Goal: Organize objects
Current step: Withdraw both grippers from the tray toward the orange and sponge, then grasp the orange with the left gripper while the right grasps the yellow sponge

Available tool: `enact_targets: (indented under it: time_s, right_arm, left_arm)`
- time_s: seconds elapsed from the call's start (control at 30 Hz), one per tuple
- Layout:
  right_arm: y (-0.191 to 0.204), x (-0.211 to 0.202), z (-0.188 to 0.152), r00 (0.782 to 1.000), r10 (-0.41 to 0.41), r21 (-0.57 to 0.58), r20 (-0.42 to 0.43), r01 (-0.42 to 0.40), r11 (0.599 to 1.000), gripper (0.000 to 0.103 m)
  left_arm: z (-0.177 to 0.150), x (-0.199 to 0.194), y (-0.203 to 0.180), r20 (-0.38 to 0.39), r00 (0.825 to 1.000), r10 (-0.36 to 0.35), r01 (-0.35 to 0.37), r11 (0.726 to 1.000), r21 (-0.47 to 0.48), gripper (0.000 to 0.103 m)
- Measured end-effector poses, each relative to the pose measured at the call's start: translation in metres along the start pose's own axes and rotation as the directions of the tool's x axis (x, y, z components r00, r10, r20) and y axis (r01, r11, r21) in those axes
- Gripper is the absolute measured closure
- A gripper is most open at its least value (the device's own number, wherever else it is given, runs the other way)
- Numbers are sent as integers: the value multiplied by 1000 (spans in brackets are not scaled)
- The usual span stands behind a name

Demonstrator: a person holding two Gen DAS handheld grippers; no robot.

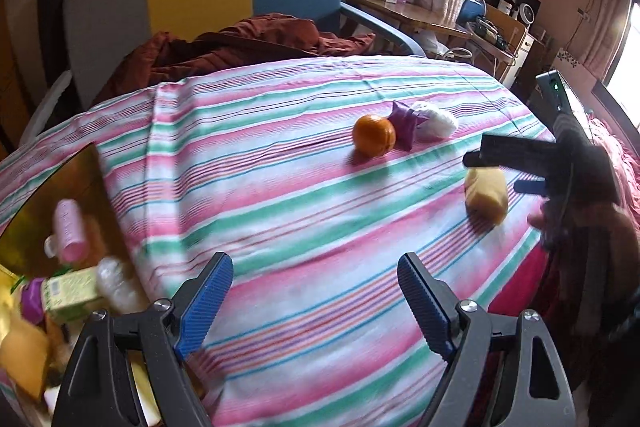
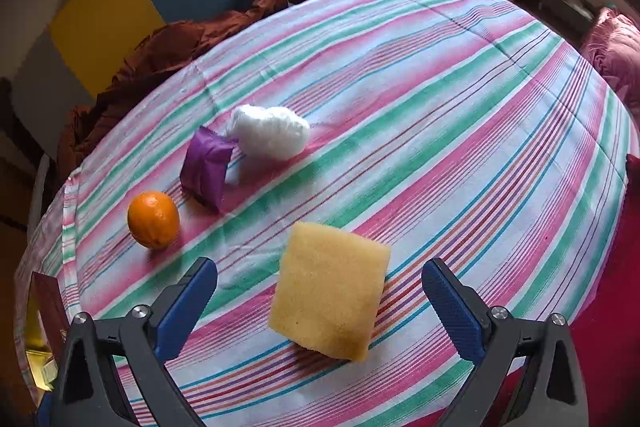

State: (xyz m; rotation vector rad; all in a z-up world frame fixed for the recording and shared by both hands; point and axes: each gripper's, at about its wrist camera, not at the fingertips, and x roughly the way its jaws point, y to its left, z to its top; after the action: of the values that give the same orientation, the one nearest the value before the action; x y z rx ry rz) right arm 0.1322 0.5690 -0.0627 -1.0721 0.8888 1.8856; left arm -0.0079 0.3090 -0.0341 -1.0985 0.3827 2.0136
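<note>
Right gripper [image 2: 320, 303] hangs with fingers [image 2: 184, 311] spread wide, released, the yellow sponge [image 2: 330, 291] lying between them on the striped sheet [image 2: 460, 115], untouched. Beyond the sponge to its left sits the orange [image 2: 153, 219]; farther behind the sponge, the purple packet [image 2: 206, 169] touches the white plastic bundle [image 2: 272, 137]. Left gripper [image 1: 316, 303] is released too, nothing between its fingers, well left of the sponge, beside a gold box [image 1: 56, 187] of sorted items

We see a pink-green striped cloth-covered table [image 2: 440, 107] bearing a yellow rectangular sponge [image 2: 330, 289], round orange [image 2: 153, 219] at nine o'clock, purple foil packet [image 2: 206, 167] and white crumpled bag [image 2: 272, 137] at eleven.
</note>
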Motion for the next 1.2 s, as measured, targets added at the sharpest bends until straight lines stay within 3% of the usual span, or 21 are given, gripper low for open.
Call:
enact_targets:
  time_s: [0.37, 0.47, 0.93, 1.0, 1.03, 1.1, 1.13, 1.17, 1.2]
  right_arm:
    - [5, 12, -3, 998, -4, -27, -67, 2, 1000, 0]
    - [4, 14, -3, 997, 9, -25, -80, -11, 1000, 0]
    - [5, 22, -2, 994, -3, -32, -106, 0, 999, 1]
    - [8, 26, 0, 994, -10, -39, -106, 6, 999, 1]
    - [8, 26, 1, 994, -15, -42, -107, 11, 999, 1]
    - [8, 27, 1, 993, -19, -44, -113, 14, 999, 3]
    - [8, 28, 1, 993, -20, -47, -114, 15, 999, 4]
    - [9, 28, 1, 993, -23, -52, -115, 17, 998, 10]
    - [9, 30, 1, 993, -30, -63, -115, 23, 998, 24]
  left_arm:
    - [56, 64, -26, -52, 995, -89, 89, 996, -2, 13]
    - [70, 81, -30, -57, 993, -103, 103, 995, -1, 9]
    - [111, 153, -38, -94, 986, -135, 135, 991, -6, 9]
    - [111, 162, -39, -110, 985, -135, 135, 991, -3, 12]
    - [110, 166, -40, -117, 984, -136, 137, 991, -3, 22]
    - [109, 170, -39, -110, 985, -133, 133, 991, -6, 31]
    - [109, 170, -40, -98, 987, -129, 130, 991, 5, 40]
    - [108, 170, -40, -98, 987, -125, 127, 992, 13, 51]
    - [107, 170, -39, -93, 990, -108, 110, 994, 19, 51]
